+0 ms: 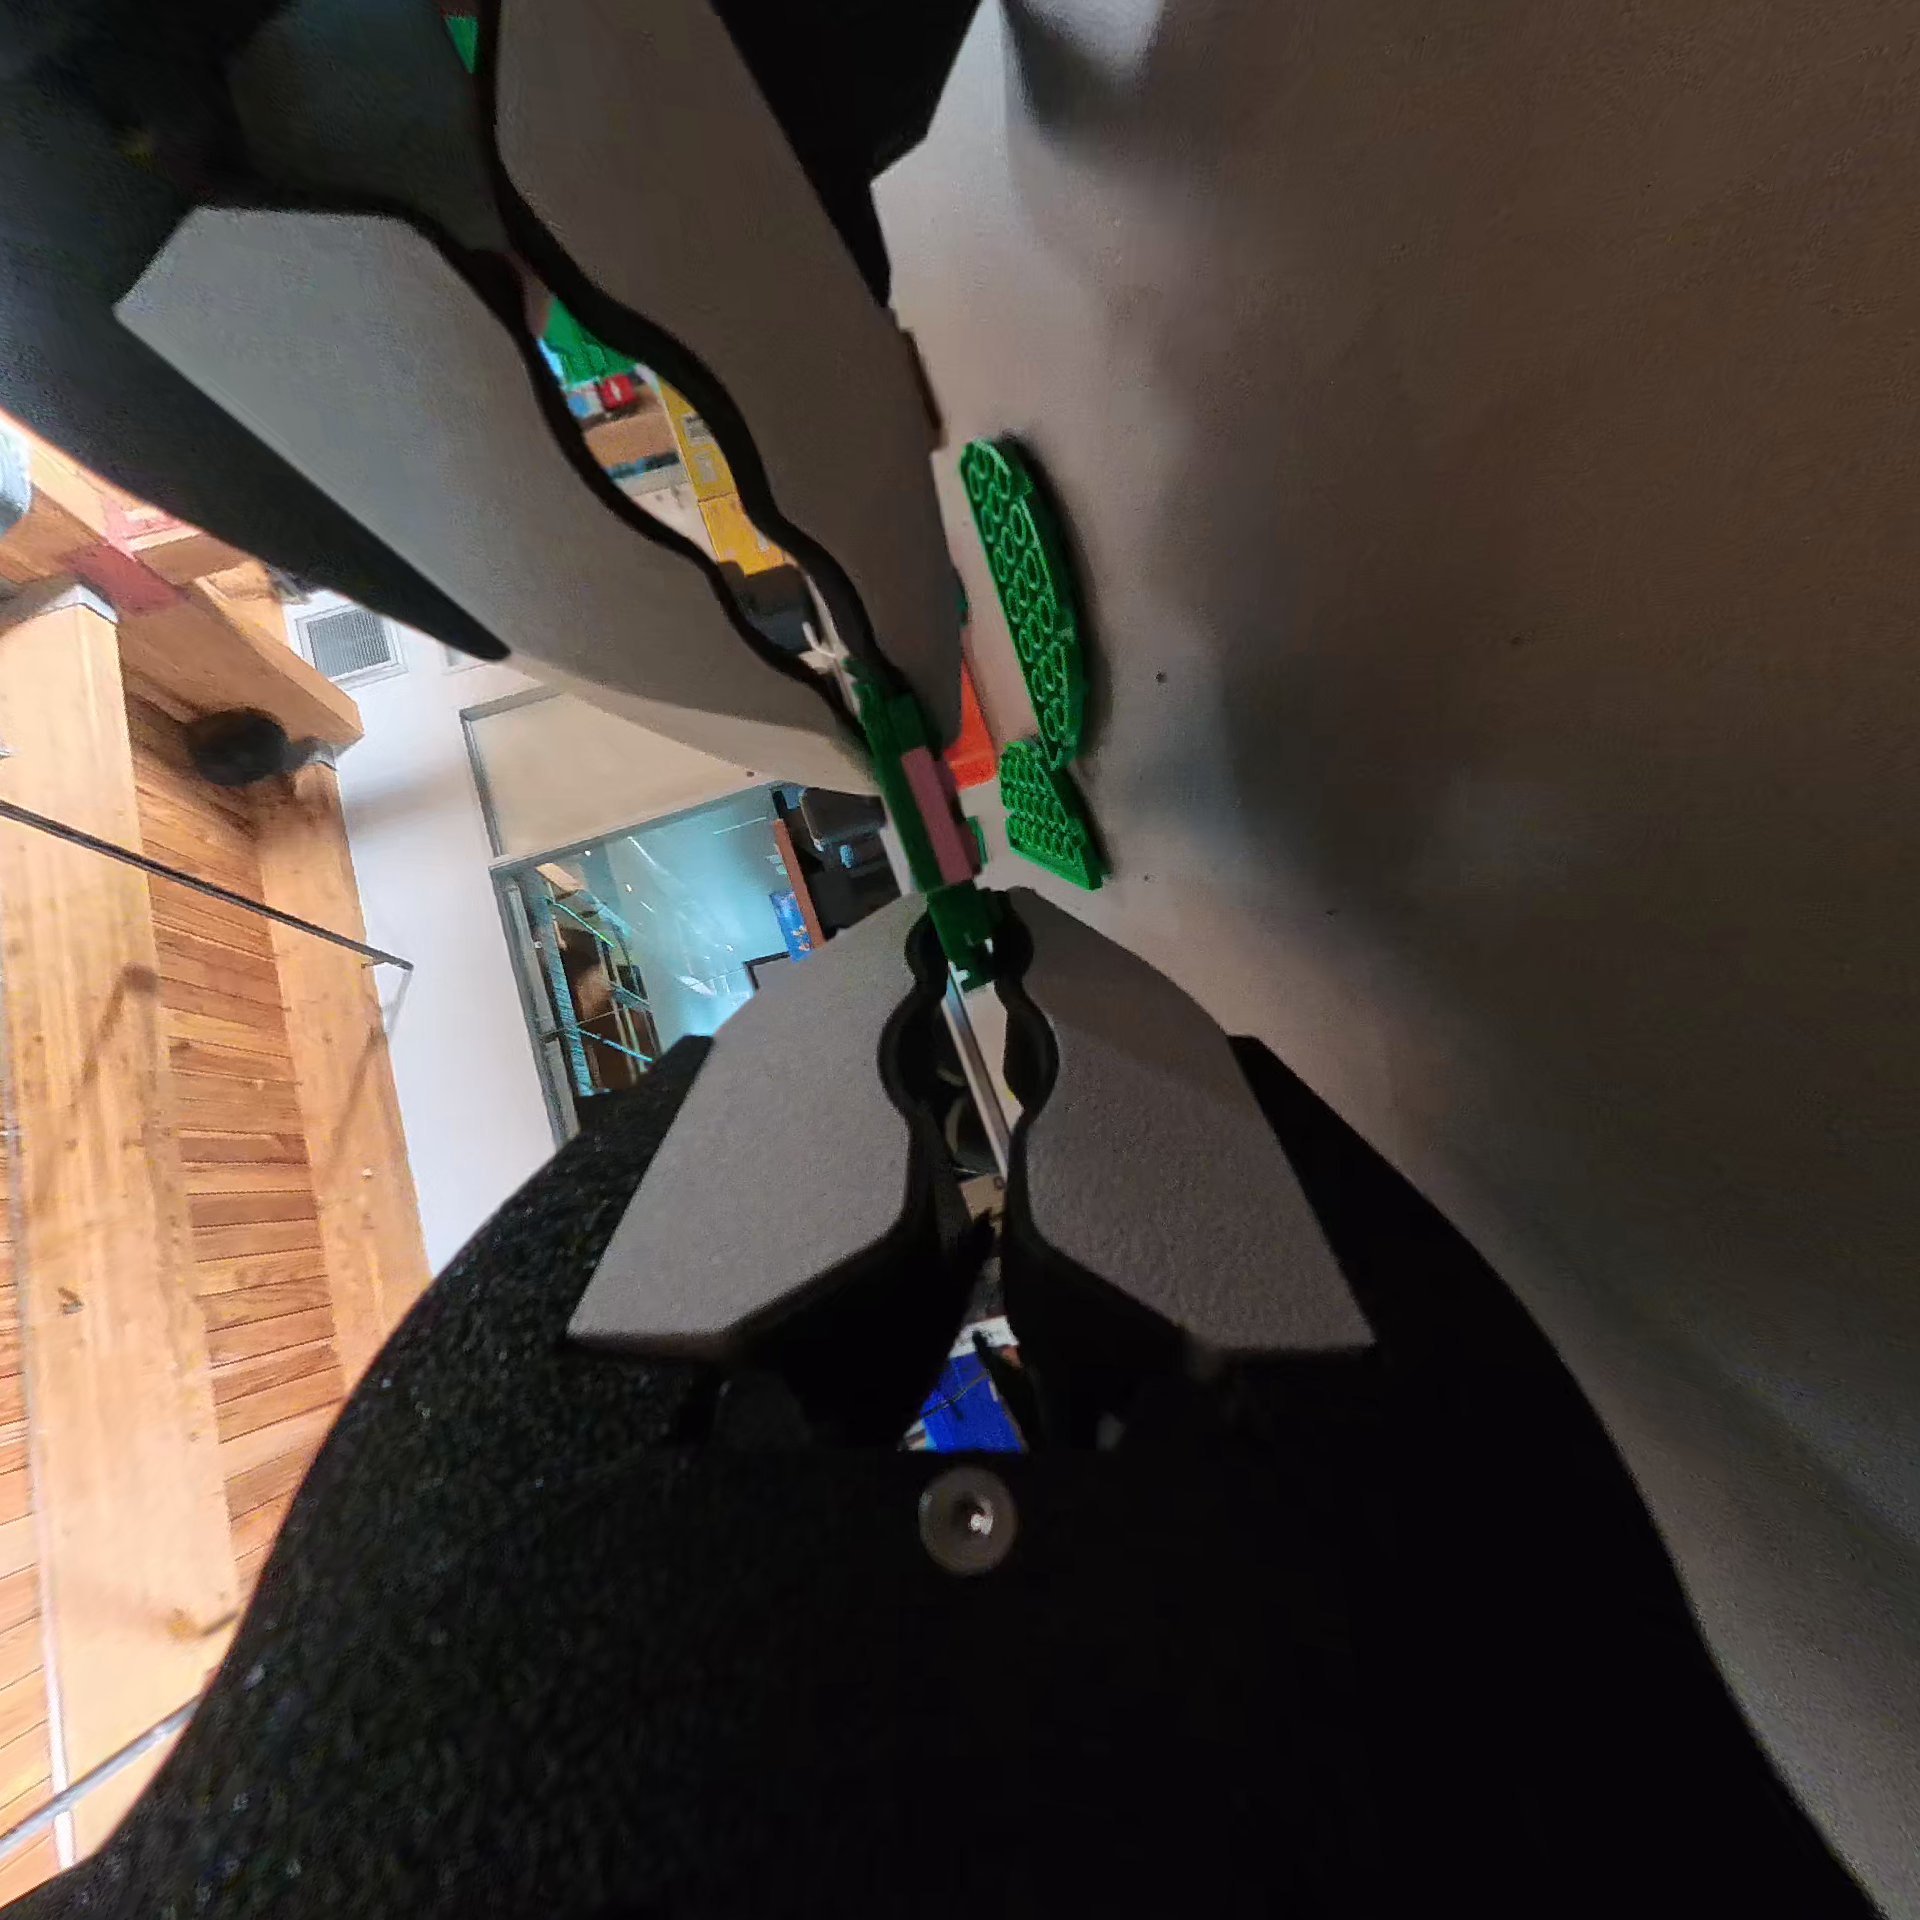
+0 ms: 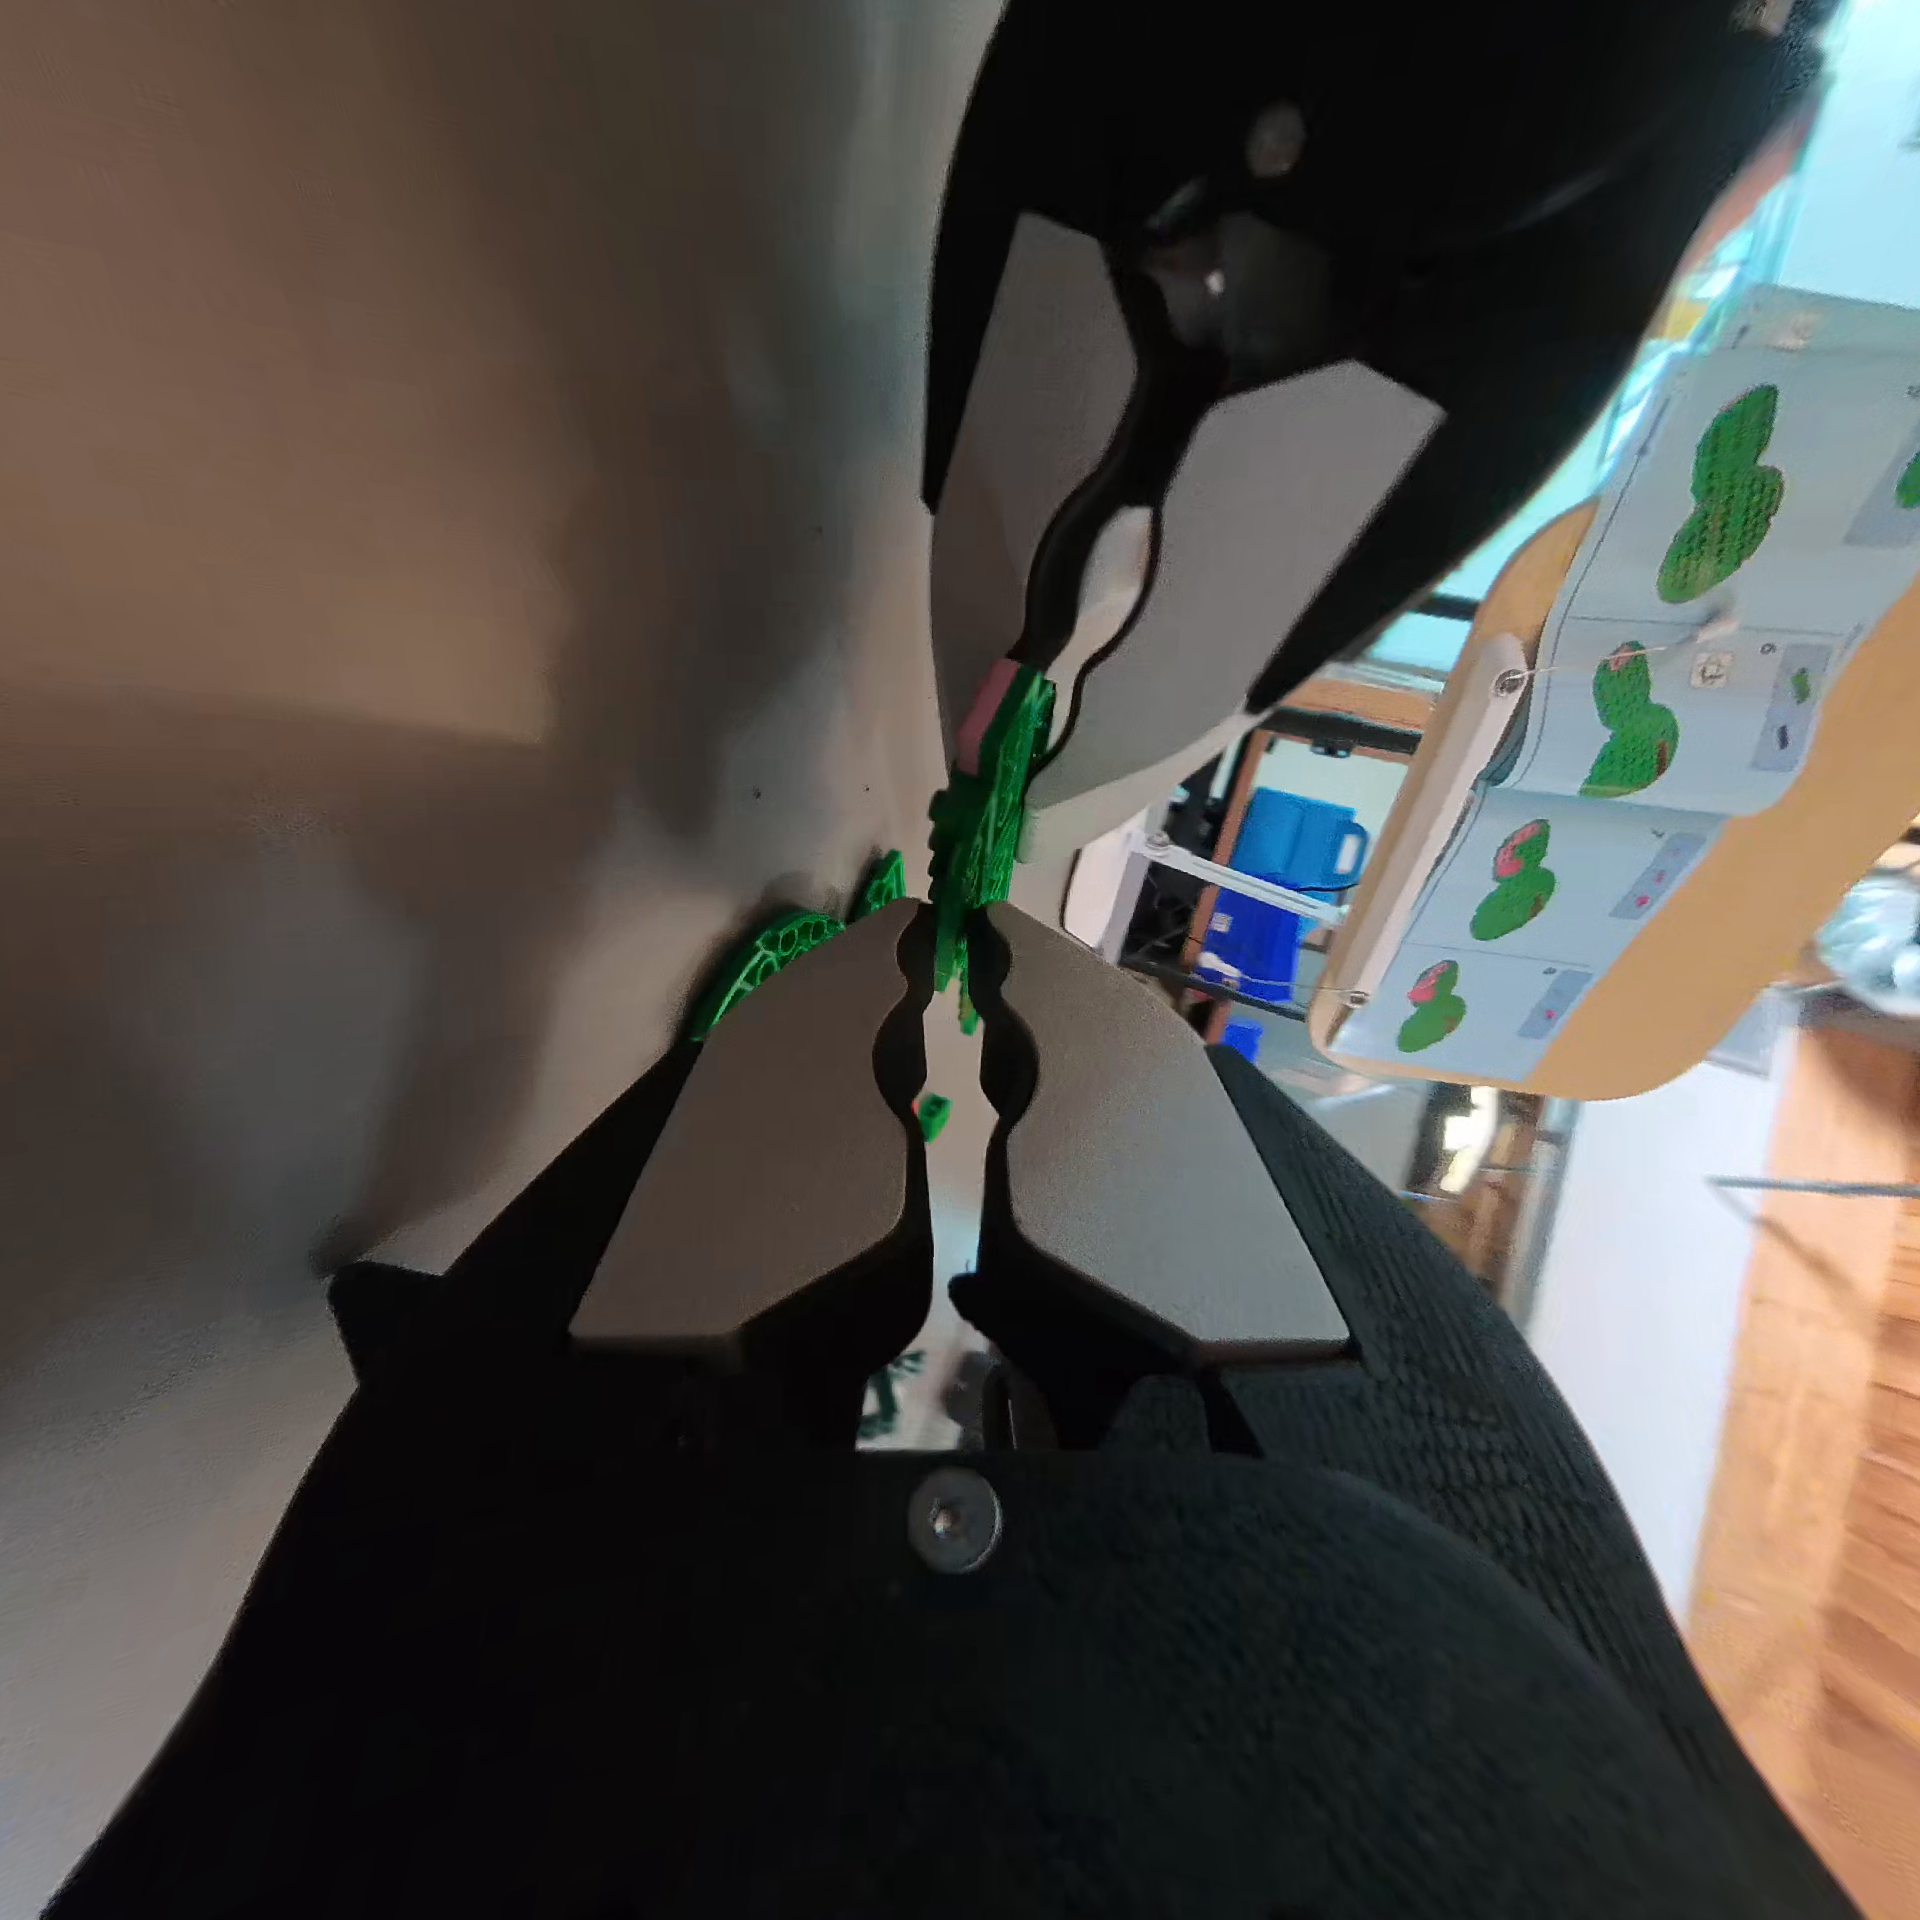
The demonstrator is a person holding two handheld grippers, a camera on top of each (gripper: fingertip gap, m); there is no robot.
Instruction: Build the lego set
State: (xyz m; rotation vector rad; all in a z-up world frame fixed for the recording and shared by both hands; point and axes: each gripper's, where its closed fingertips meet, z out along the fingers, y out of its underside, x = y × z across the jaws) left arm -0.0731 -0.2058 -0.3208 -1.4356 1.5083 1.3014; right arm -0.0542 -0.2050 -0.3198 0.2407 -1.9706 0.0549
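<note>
A green lego plate assembly with a pink brick on it is held edge-on above the white table. My left gripper is shut on one end of it. My right gripper comes in from the upper left and is shut on the other end. In the right wrist view the right gripper grips the assembly, and the left gripper pinches the end with the pink brick. Two loose green plates and an orange piece lie on the table behind.
An open instruction booklet sits on a wooden stand at the right. A small green brick lies on the table. Blue bins on shelving and a wooden wall are beyond the table.
</note>
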